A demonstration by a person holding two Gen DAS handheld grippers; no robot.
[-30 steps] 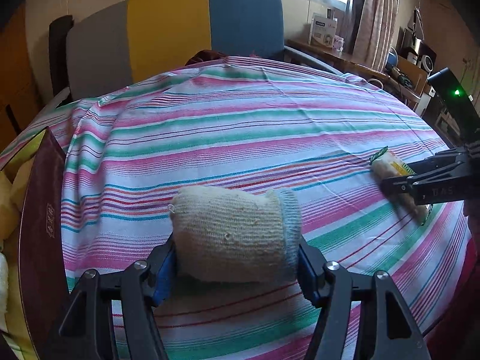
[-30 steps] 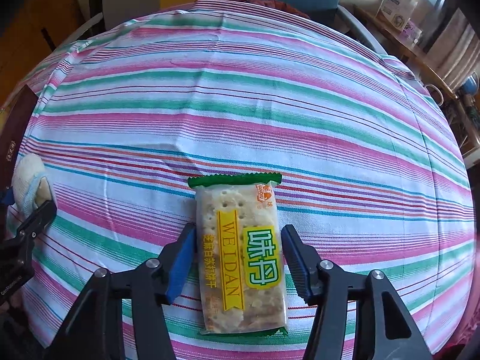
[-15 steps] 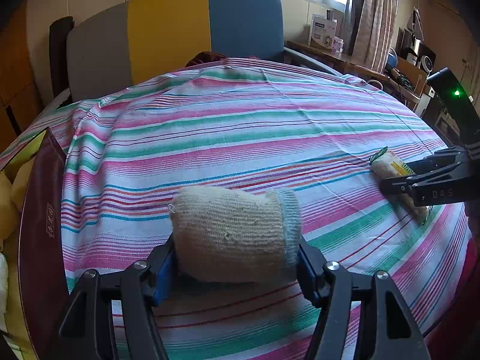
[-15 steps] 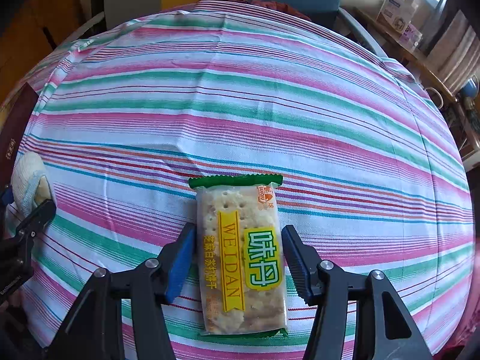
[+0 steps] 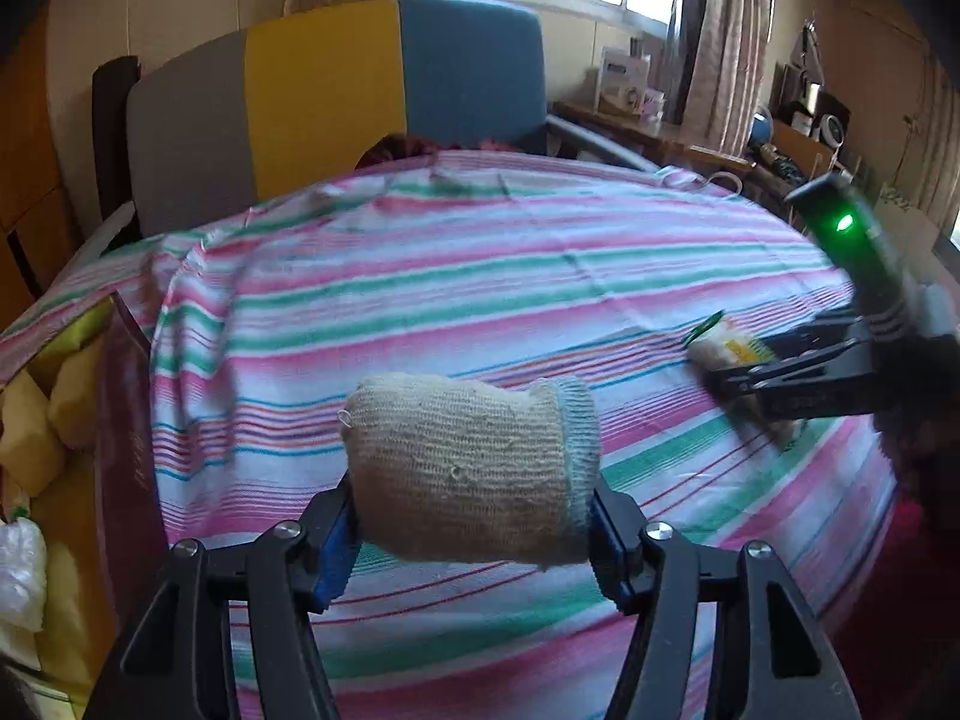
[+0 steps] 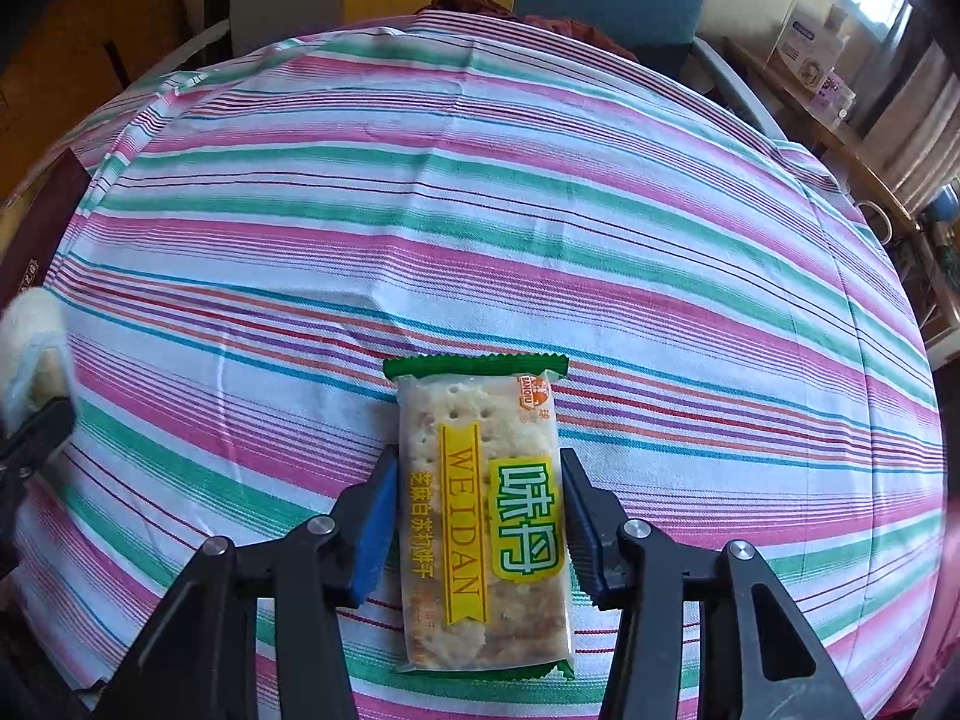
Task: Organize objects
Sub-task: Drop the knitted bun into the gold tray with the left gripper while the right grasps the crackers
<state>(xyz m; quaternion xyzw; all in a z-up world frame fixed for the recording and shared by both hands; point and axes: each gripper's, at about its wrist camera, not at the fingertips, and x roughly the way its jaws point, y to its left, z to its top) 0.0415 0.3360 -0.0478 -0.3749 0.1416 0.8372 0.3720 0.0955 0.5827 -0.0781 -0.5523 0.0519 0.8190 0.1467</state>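
My left gripper (image 5: pixel 471 516) is shut on a rolled beige knitted glove (image 5: pixel 468 468) with a blue-grey cuff and holds it lifted above the striped tablecloth (image 5: pixel 480 276). My right gripper (image 6: pixel 480 510) is shut on a clear cracker packet (image 6: pixel 480 516) with green ends and yellow labels, raised just off the cloth. In the left wrist view the right gripper (image 5: pixel 756 372) with the packet (image 5: pixel 720 348) is at the right. In the right wrist view the glove (image 6: pixel 30 342) shows at the far left edge.
The striped cloth (image 6: pixel 480 210) covers a round table. A grey, yellow and blue chair (image 5: pixel 324 96) stands behind it. A dark red box (image 5: pixel 126 450) with yellow packets sits at the table's left. A cluttered desk (image 5: pixel 690 138) lies at the back right.
Both grippers have lifted their objects off the cloth. The left gripper has risen the most with the glove. The right gripper's jaws have closed in against the packet's sides.
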